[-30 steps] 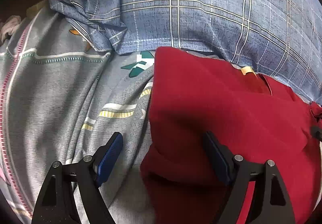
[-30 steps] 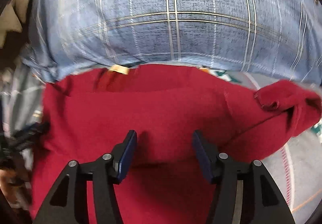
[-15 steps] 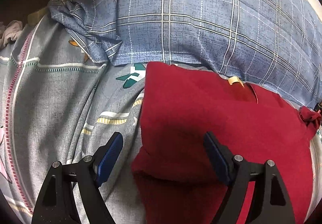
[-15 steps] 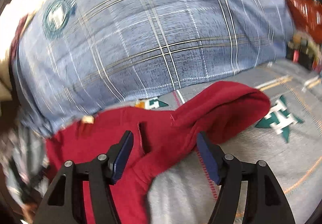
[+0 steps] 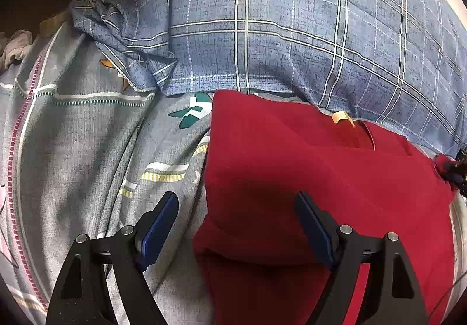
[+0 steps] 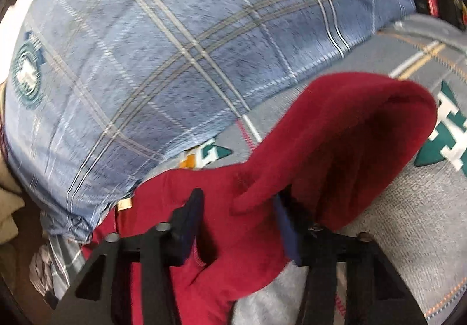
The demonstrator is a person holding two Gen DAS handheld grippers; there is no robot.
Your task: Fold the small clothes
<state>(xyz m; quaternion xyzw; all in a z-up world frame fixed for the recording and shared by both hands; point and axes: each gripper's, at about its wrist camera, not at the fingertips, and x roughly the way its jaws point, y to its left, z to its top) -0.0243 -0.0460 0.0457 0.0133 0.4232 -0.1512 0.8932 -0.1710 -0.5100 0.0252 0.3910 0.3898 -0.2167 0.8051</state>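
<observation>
The right gripper (image 6: 239,225), 1 second ago spread over the flat red shirt (image 5: 321,173), has swung to the sleeve (image 6: 344,132) and now straddles it, jaws not yet closed. The left gripper (image 5: 236,225) stays released above the shirt's folded left edge on the bed (image 5: 81,135). Likely next: folding the sleeve inward.

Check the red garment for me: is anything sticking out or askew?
Yes. One sleeve of the red garment juts out sideways across the grey bedsheet, not yet folded in. The right gripper straddles its base, jaws open.
</observation>
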